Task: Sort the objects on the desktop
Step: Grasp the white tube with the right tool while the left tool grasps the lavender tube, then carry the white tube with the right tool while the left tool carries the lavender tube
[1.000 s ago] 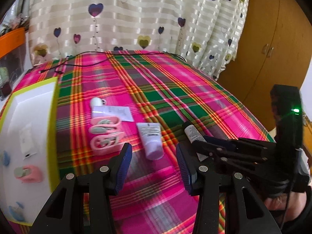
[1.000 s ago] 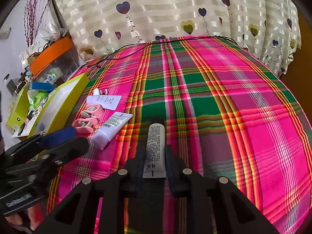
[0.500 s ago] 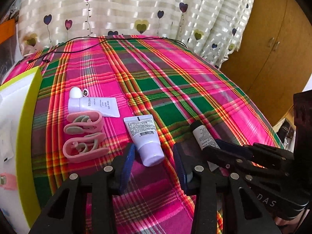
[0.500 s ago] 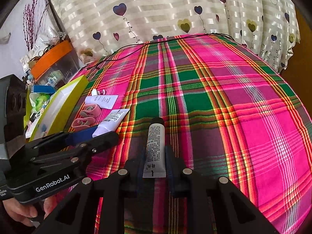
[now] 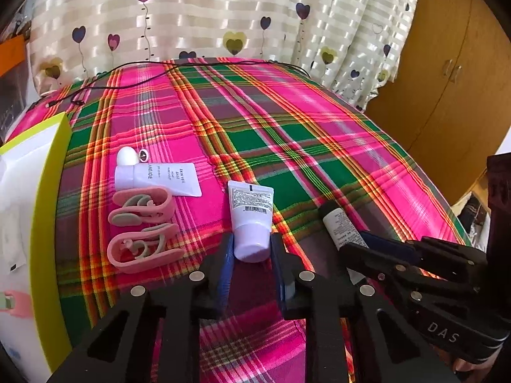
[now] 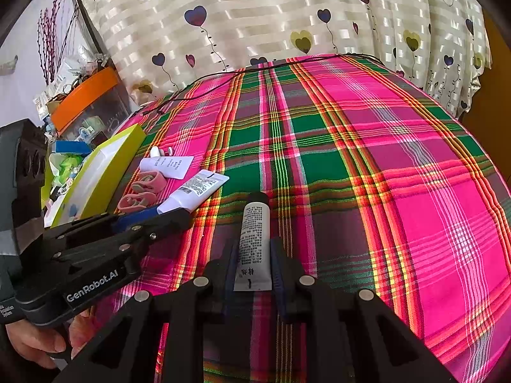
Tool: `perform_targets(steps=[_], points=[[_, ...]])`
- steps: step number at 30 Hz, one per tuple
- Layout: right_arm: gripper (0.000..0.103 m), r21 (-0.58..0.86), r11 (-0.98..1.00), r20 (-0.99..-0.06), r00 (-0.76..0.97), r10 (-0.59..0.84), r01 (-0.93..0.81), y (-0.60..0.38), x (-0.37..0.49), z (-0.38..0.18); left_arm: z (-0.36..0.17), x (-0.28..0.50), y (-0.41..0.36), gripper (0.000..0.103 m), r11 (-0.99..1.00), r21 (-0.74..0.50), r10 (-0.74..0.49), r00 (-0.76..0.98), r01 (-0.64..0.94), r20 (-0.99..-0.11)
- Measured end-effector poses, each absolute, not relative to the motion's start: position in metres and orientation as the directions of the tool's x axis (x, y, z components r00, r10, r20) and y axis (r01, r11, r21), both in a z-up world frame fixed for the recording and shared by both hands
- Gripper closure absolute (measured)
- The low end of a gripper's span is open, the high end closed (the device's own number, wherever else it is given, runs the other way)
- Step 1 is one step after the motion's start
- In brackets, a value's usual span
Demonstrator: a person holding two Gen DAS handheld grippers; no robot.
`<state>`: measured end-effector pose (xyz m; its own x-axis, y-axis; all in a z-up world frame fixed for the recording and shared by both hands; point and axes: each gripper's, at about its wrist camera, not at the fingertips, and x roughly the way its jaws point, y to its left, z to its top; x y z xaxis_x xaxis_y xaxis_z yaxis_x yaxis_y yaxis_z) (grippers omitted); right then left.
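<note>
Both claws are busy. Left claw has its two fingers on either side of the cap end of a pale purple tube; they touch it or nearly do, and I cannot tell if they squeeze it. That tube lies flat on the plaid table. Right claw is clamped on a thin white tube with a black cap, which points away over the cloth. Two pink clips and a white tube lie beside a yellow-edged box.
</note>
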<state>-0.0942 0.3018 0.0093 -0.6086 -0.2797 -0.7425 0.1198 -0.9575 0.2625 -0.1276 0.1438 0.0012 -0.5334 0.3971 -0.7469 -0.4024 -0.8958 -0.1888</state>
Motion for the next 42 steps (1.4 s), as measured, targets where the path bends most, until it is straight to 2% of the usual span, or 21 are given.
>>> perform_targets(steps=[13, 14, 15, 42], points=[[0.082, 0.257, -0.959, -0.742, -0.611, -0.275, 0.119, 0.297, -0.087, 0.014, 0.017, -0.103, 0.121, 0.080, -0.892, -0.192, 0.415, -0.574, -0.409, -0.706], [0.084, 0.255, -0.959, -0.740, -0.613, -0.276, 0.123, 0.296, -0.086, 0.016, 0.018, -0.101, 0.117, 0.080, -0.894, -0.195, 0.415, -0.578, -0.404, -0.703], [0.090, 0.253, -0.959, -0.739, -0.615, -0.277, 0.127, 0.294, -0.085, 0.018, 0.020, -0.099, 0.114, 0.080, -0.895, -0.199, 0.415, -0.581, -0.400, -0.700], [0.089, 0.218, -0.967, -0.746, -0.617, -0.250, 0.129, 0.275, -0.073, 0.016, 0.035, -0.058, 0.066, 0.080, -0.900, -0.229, 0.426, -0.637, -0.370, -0.642]])
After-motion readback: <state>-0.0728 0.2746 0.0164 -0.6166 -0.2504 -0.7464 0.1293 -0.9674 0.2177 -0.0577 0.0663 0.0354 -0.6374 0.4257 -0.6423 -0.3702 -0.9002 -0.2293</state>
